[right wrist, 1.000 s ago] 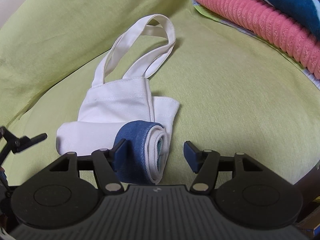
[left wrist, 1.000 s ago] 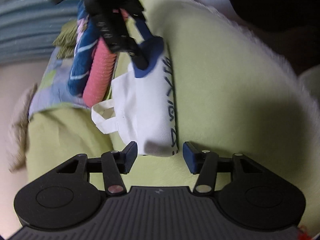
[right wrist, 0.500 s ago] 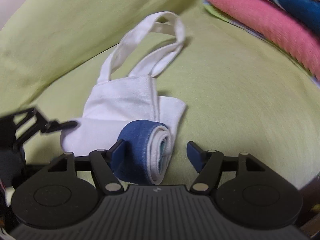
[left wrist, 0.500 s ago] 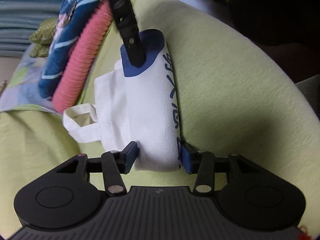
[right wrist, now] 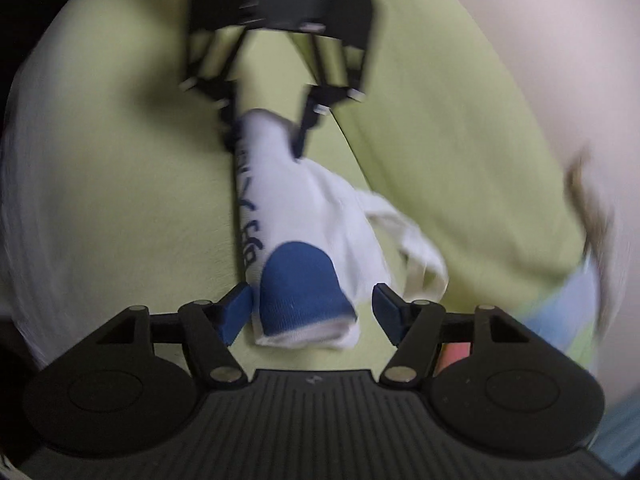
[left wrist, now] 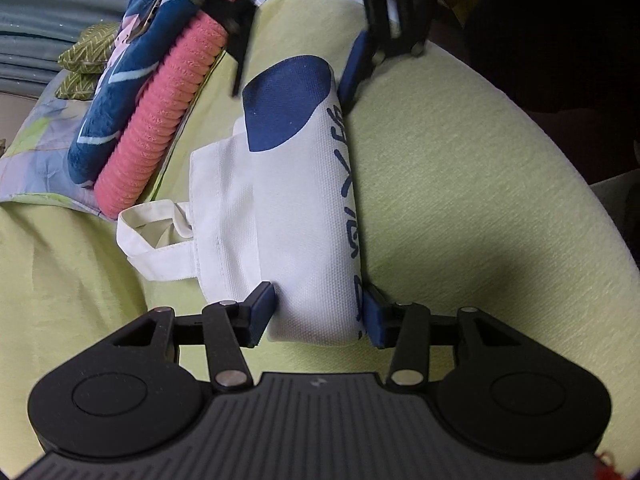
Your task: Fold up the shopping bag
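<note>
The white shopping bag lies rolled into a tube on a yellow-green cushion. It has a blue patch at its far end and blue lettering along one side. Its handles stick out to the left. My left gripper is shut on the near end, both pads pressing the cloth. My right gripper straddles the blue end with gaps on both sides. In the blurred right wrist view the bag runs away from my open right gripper to the left gripper.
A pink ribbed roll and a folded blue patterned cloth are stacked left of the bag on a pale patchwork cover. A green patterned pillow lies behind them. The cushion drops off into dark at the right.
The left gripper's pads closed onto the near end of the roll. The right gripper rolled over around the blue end and now looks along the roll toward the left gripper.
</note>
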`<state>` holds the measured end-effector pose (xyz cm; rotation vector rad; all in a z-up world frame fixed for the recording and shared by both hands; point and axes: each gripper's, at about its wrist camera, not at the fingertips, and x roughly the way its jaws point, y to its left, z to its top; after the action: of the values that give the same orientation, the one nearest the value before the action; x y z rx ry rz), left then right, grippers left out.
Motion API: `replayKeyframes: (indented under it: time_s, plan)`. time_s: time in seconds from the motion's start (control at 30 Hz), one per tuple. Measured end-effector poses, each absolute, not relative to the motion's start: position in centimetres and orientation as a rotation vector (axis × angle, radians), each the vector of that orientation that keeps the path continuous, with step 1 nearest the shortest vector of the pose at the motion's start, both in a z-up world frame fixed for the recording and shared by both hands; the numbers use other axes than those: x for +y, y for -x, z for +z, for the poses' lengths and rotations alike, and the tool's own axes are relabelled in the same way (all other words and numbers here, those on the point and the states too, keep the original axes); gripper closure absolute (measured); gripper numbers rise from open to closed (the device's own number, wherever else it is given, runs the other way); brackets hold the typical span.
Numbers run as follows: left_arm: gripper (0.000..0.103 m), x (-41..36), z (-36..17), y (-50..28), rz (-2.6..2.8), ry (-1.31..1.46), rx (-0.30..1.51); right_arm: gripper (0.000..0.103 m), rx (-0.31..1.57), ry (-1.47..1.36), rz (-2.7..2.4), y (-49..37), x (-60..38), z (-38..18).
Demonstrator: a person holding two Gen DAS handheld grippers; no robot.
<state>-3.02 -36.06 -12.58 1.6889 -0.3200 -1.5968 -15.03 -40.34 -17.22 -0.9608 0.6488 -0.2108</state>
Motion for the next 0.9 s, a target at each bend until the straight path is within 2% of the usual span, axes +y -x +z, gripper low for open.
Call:
replayKeyframes:
  time_s: [0.1,0.27,0.4,0.6,0.9]
  plan:
    - [0.052,-36.2,-12.3,2.6,-1.619,-1.658,-0.295,0.052,0.645,1.047,-0.195,14.6,-40.6,-18.4]
    - [0.050,-37.5,-11.4,1.3,-1.674,-1.550,-0.175,0.052,0.675,0.933,-0.175,13.8,-42.4,-17.8]
    - [0.050,-39.2,-10.2,0.1,-1.696,-1.438,0.016,0.052,0.743,0.599,-0.182,12.3,-45.1,-15.4]
    - [0.051,-38.4,-8.4,0.2,-1.766,-1.389,0.199,0.052,0.796,0.191,-0.108,11.7,-48.8,-11.9]
    - [0.051,-38.5,-7.9,0.3,-1.781,-1.320,0.329,0.051,0.740,-0.485,-0.007,15.4,-54.1,-12.4]
